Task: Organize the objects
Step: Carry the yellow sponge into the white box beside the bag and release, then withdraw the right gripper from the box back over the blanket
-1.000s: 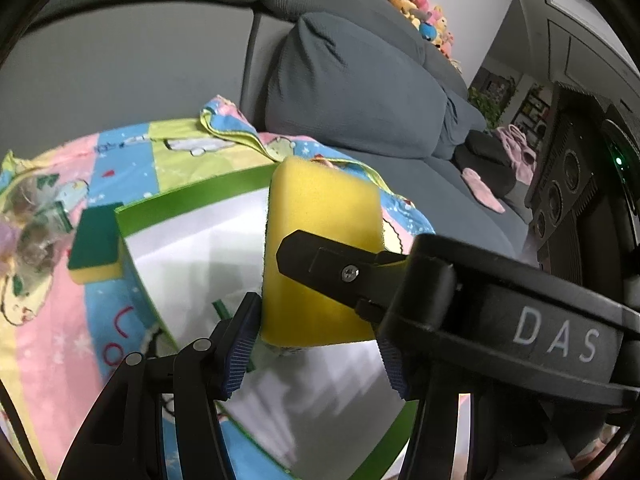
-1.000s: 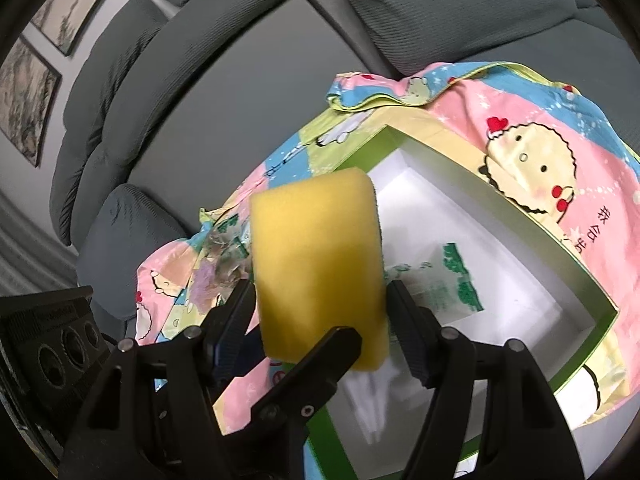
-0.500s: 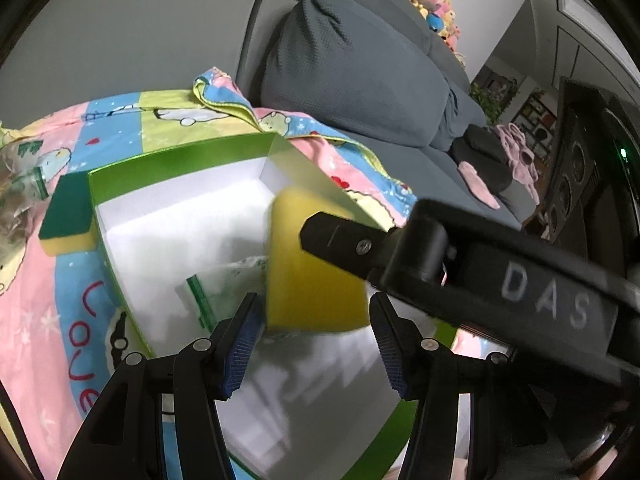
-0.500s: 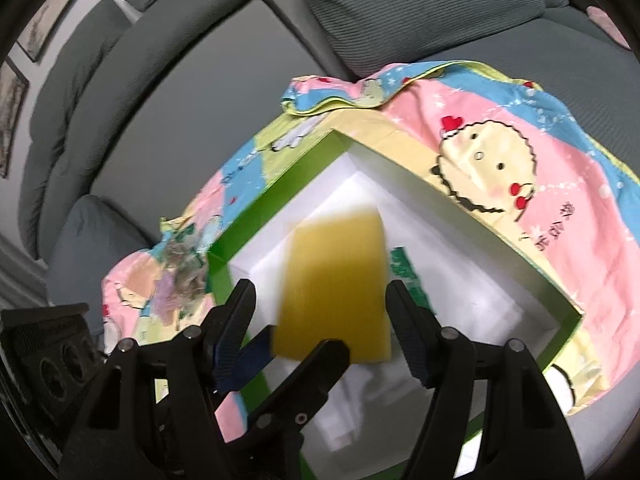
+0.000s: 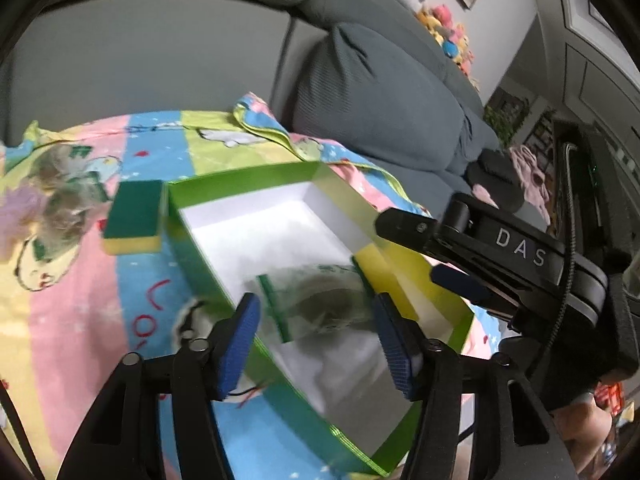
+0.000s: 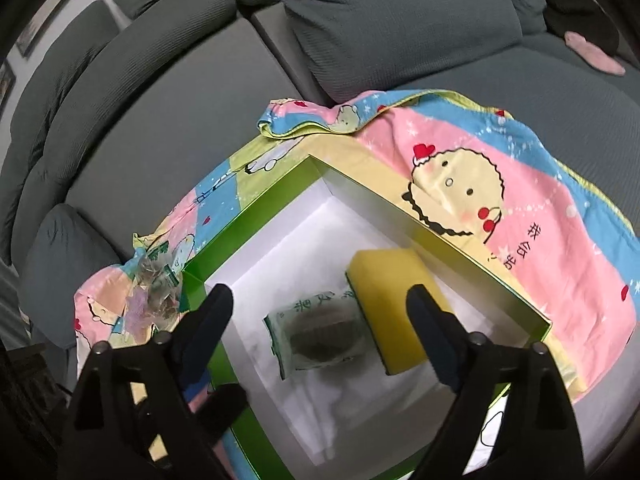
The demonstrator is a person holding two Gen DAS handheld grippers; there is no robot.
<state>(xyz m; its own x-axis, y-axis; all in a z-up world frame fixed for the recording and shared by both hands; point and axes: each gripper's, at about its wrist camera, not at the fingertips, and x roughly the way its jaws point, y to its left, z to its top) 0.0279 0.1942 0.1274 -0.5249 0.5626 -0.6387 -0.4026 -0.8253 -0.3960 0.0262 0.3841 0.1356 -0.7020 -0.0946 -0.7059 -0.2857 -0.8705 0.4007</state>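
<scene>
Looking down through the right wrist camera, I see my right gripper [image 6: 320, 336] spread wide with nothing between its jaws; they have just been opening. Below it the yellow sponge [image 6: 390, 304] lies flat inside the green box [image 6: 256, 220], against the box's right-hand wall on the white floor. Just beside the sponge, to its left, lies a clear packet [image 6: 320, 336] with green print and something dark inside; whether the two touch I cannot tell.

From the left wrist camera, my left gripper [image 5: 316, 340] hangs over the near part of the same green box [image 5: 240, 178], its blue pads [image 5: 240, 344] apart and pinching nothing; its jaws have also just been opening. The packet [image 5: 316, 300] shows between them, lower down on the box floor, and the yellow sponge [image 5: 384, 268] sits past it by the far wall. The right gripper [image 5: 460, 248] reaches in from the right of that view, above the sponge.

Outside the box, a second sponge [image 5: 134, 216], green side up over yellow, rests on the patterned cloth [image 5: 72, 280] close to the box's left wall. The cloth is spread over a grey sofa [image 6: 168, 92].
</scene>
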